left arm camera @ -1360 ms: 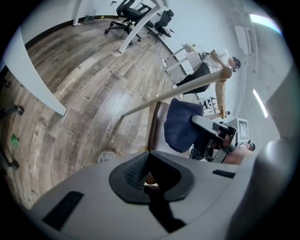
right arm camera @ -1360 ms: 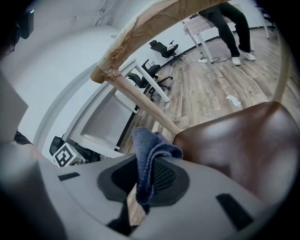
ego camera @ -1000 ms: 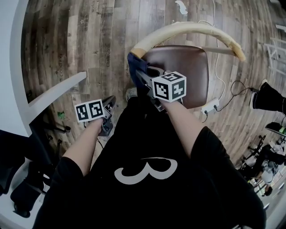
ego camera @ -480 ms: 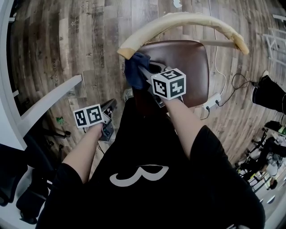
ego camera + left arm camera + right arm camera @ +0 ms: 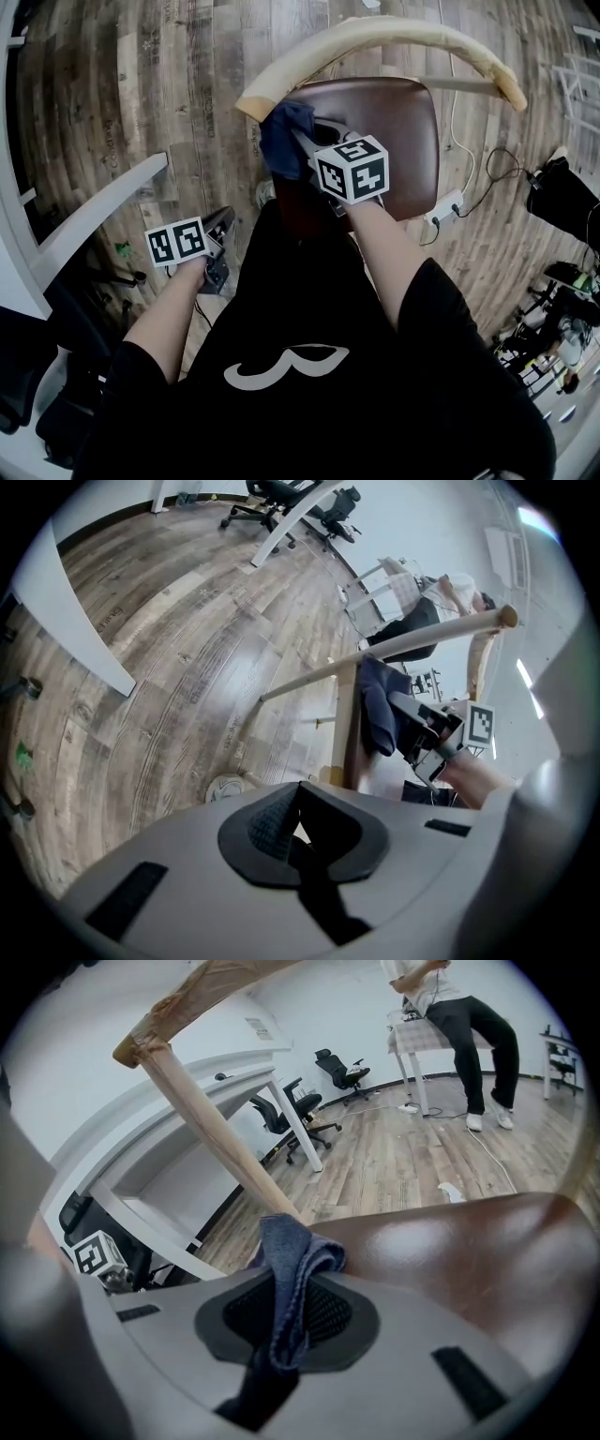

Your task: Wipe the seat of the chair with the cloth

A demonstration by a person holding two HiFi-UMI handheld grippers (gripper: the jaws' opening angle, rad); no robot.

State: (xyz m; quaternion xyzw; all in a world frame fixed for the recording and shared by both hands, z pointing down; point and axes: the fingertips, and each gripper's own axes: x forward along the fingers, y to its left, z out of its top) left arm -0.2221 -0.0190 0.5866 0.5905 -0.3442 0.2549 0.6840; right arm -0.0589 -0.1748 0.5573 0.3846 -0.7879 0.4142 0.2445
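We grip the cloth (image 5: 292, 1269) in our right gripper (image 5: 281, 1326), jaws clamped on it, at the left edge of the seat (image 5: 469, 1260); the wipe seems just starting. Next we should press down and sweep rightward. Our left gripper (image 5: 298, 846) hangs aside, jaws together

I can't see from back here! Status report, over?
Right gripper shut on blue cloth, at left edge of brown seat. Left gripper shut, empty, beside chair. Nothing blocking seat.
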